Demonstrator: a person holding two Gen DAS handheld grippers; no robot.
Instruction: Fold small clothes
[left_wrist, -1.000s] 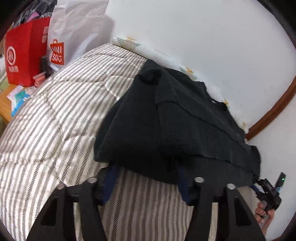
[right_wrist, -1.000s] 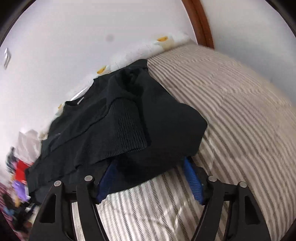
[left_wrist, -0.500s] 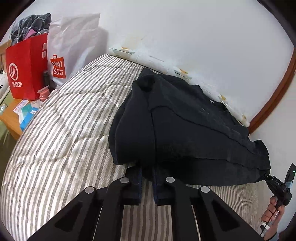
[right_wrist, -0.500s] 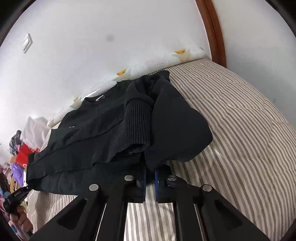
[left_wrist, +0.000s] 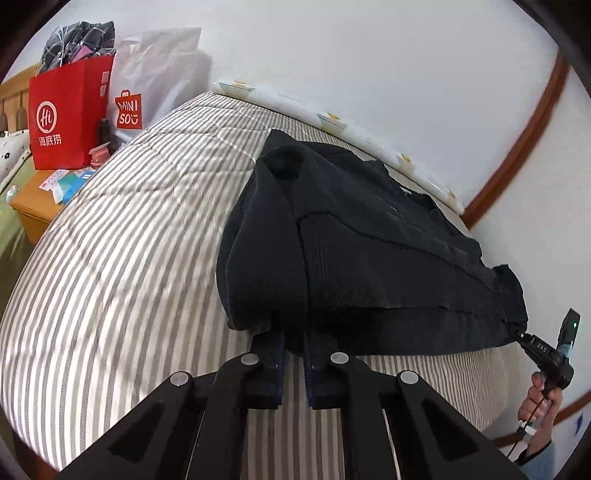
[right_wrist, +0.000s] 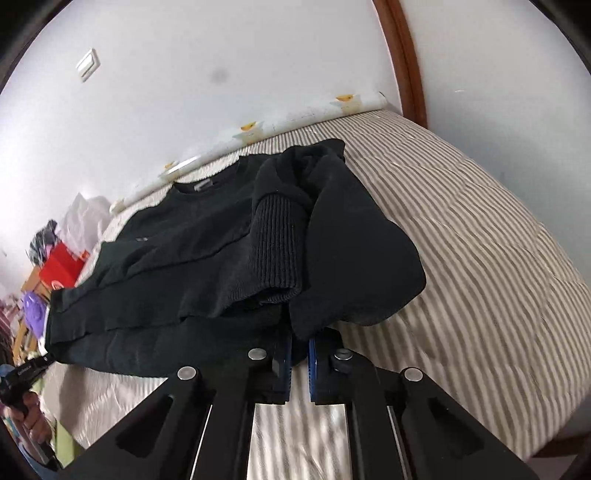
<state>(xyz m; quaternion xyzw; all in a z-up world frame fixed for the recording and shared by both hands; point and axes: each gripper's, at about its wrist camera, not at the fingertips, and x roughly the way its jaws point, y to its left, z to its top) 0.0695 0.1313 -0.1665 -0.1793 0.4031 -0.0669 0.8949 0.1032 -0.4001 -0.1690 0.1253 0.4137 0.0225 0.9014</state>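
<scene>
the black sweater (left_wrist: 369, 258) lay spread across the striped bed (left_wrist: 129, 258), stretched between the two grippers with both sleeves folded in over the body. the left gripper (left_wrist: 294, 341) had its fingers (left_wrist: 271, 354) drawn together and clamped on the sweater's near hem, at the corner where one folded sleeve bulged out — the cloth ran straight ahead of the fingers and off to their right. in that view the right gripper (left_wrist: 517, 328) showed small at the far right end of the same hem, with a hand (left_wrist: 541, 397) around its handle.

the right gripper's own fingers (right_wrist: 282, 363) were likewise pressed together on the hem (right_wrist: 299, 354), just under a ribbed cuff (right_wrist: 275, 243) that lay directly ahead of them. the rest of the sweater extended to their left and forward, its neckline (right_wrist: 207, 182) farthest away near the wall. at the far left edge of this view the left gripper (right_wrist: 46, 360) reached the other end of the hem.

beyond the bed to the left of the left fingers stood a red paper bag (left_wrist: 68, 118) and a white bag (left_wrist: 147, 88) beside it.
</scene>
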